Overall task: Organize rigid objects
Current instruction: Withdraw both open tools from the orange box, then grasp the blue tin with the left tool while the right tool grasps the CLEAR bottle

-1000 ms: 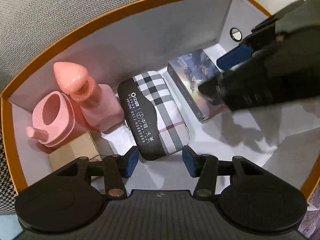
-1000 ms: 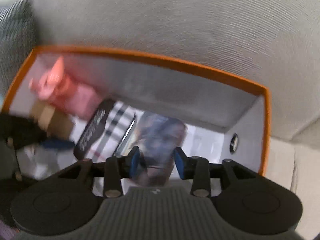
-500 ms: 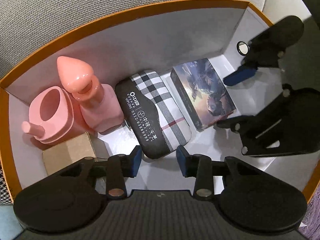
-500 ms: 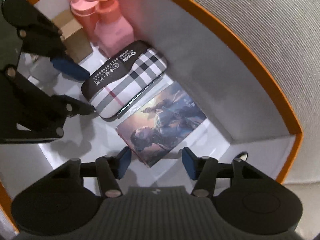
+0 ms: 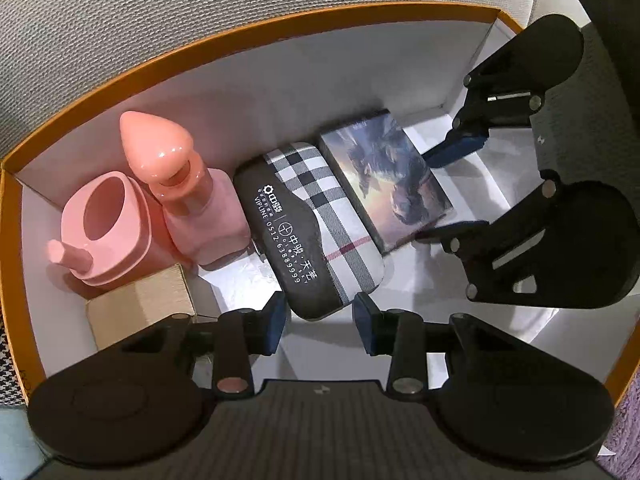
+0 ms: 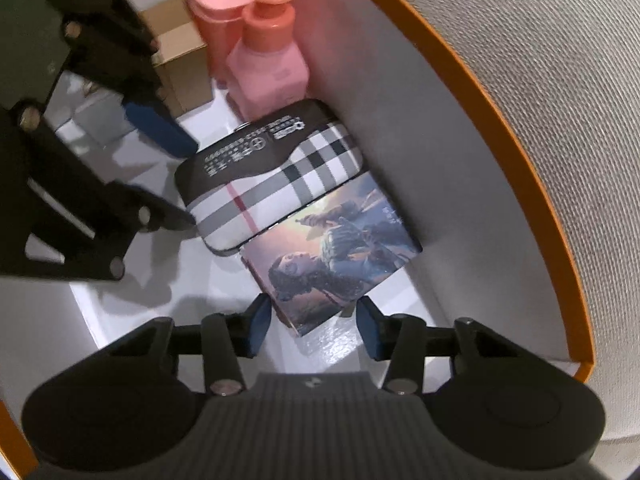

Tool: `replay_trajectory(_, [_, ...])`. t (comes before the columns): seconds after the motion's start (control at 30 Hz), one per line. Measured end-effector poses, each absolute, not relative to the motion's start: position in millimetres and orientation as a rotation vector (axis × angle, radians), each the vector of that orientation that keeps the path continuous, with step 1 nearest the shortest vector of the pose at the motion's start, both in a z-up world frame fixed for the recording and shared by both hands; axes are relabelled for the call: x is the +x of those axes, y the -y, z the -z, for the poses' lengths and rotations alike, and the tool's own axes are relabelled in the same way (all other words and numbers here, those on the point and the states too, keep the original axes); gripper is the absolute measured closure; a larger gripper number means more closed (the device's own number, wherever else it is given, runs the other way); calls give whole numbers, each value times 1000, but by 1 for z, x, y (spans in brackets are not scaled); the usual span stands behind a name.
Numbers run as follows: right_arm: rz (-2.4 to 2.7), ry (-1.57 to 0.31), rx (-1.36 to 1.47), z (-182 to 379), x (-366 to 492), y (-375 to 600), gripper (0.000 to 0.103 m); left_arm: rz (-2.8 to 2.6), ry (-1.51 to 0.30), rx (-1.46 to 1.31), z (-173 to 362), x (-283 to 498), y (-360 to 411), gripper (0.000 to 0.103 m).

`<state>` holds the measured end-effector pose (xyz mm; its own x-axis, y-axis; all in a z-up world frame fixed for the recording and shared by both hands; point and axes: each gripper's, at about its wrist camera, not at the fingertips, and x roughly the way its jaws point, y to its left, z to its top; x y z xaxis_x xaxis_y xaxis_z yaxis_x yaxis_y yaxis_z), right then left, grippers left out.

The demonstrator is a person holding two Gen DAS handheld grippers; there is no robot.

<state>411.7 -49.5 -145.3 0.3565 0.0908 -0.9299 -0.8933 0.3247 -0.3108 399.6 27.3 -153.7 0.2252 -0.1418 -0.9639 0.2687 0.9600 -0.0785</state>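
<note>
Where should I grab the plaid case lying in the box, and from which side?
Take the plaid case from above by its near short end. Its long sides are hemmed in by the pink bottle and the picture box; only that end is free.

Orange-rimmed white box (image 5: pixel 168 56) on grey woven upholstery (image 5: pixel 120 8), on its floor a row along the far wall: pink cup (image 5: pixel 106 224), pink pump bottle (image 5: pixel 200 208), plaid case (image 5: pixel 320 216), illustrated box (image 5: pixel 384 176), cardboard carton (image 5: pixel 140 308) in front of the cup

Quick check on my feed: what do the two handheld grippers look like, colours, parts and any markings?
Both match. The left gripper and the right gripper are matte black, with blue pads on the fingers, silver pivot screws, two round discs, and a ribbed grey body bearing a small white logo. No cables, hands or sleeves show.
</note>
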Motion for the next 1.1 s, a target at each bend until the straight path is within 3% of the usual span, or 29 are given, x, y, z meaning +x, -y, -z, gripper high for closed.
replay_trajectory(0.17, [-795,-952,-1055,149,401,48,54,246,-1294,128,149,393,-25,51])
replay_trajectory(0.33, [-786,-925,-984,134,383,58,53,222,-1157,87,117,371,-28,51])
replay_trajectory(0.63, [-718,-759,-528,77,316,106,53,209,-789,-12,44,275,-28,51])
replay_trajectory(0.73, [-720,-685,-448,72,293,118,52,233,-741,-69,34,249,-31,47])
replay_trajectory(0.8, [-712,-622,-415,66,273,125,45,230,-714,-106,28,231,-34,38])
replay_trajectory(0.97, [-709,-488,-314,66,216,147,44,160,-653,-109,25,185,-37,37])
replay_trajectory(1.1, [-668,-484,-230,81,176,159,44,128,-686,-159,39,155,-41,37])
